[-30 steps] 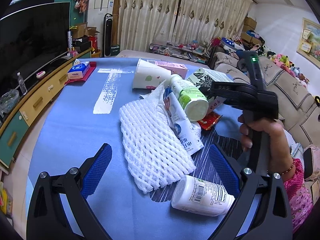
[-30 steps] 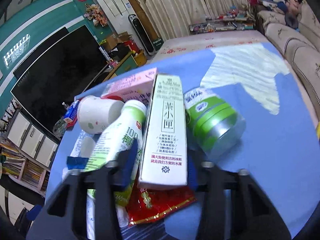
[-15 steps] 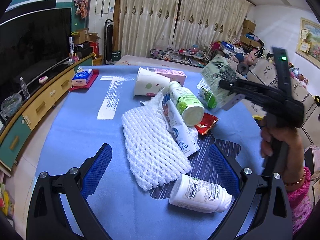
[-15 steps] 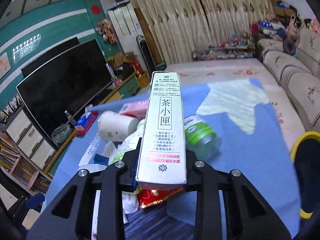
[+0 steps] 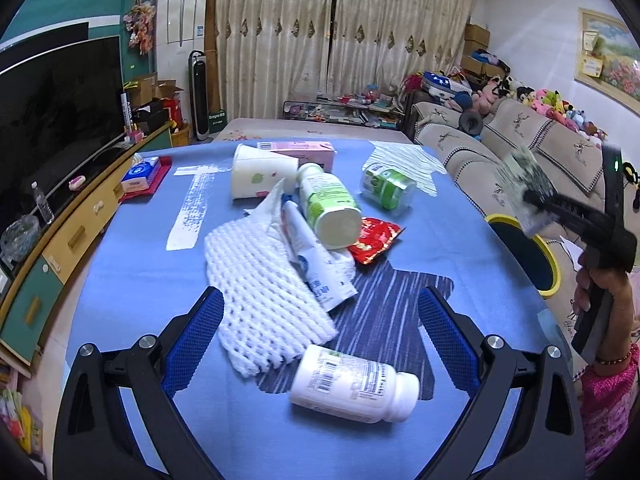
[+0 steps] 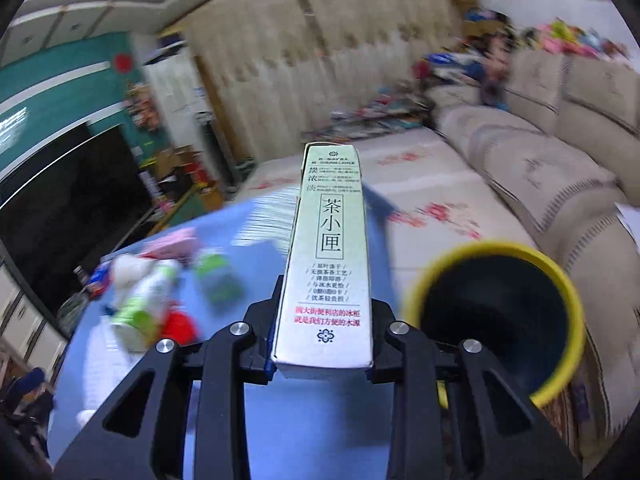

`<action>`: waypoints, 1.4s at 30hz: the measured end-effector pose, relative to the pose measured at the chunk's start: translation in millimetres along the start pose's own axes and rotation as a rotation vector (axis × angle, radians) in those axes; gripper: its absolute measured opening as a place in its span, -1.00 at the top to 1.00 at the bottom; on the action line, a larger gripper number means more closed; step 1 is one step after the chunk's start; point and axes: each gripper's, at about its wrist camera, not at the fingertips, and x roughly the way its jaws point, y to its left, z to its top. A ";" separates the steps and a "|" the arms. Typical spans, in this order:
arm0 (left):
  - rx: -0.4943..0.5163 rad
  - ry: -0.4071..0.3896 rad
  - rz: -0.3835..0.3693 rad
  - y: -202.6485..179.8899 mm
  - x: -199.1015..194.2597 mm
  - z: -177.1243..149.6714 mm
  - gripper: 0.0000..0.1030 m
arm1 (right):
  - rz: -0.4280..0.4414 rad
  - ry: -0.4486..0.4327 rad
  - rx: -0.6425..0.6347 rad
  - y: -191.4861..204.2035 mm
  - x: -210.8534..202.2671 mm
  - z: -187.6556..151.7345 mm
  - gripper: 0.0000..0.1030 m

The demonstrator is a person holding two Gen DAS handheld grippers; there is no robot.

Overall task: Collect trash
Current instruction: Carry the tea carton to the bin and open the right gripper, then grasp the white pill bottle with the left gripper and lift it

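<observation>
Tea carton point(image 6: 326, 264), pale green and printed with dark characters, is pinched across its narrow width near its lower end by the right gripper point(image 6: 324, 344); its long axis runs straight forward along the fingers, the far end tipped away and upward; it hangs off the table's point(image 5: 132, 272) right edge, just left of the dark bin point(image 6: 560, 280) with the yellow rim; in the left wrist view the same carton shows blurred at the far right above that bin; left gripper point(image 5: 320, 320) stands spread wide with nothing between its blue pads, low over the white foam net point(image 5: 256, 292) and a white pill bottle point(image 5: 352, 384) lying on its side, cap pointing right.
</observation>
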 end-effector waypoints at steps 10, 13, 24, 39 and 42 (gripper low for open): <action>0.042 0.032 0.001 -27.7 16.8 0.1 -0.86 | -0.208 0.077 0.098 -110.4 38.2 -12.7 0.44; 0.058 0.041 0.004 -33.1 19.4 -0.4 -0.86 | -0.223 0.103 0.103 -122.5 53.7 -14.6 0.43; 0.081 0.068 -0.018 -44.7 25.3 -0.7 -0.86 | -0.255 0.102 0.107 -128.3 62.2 -16.6 0.06; 0.187 0.155 -0.075 -26.0 39.5 -31.4 -0.86 | -0.130 0.042 0.024 -73.7 8.5 -23.1 -0.18; 0.214 0.162 -0.081 -19.5 41.6 -33.9 -0.86 | -0.124 0.053 0.020 -70.2 9.3 -23.7 -0.18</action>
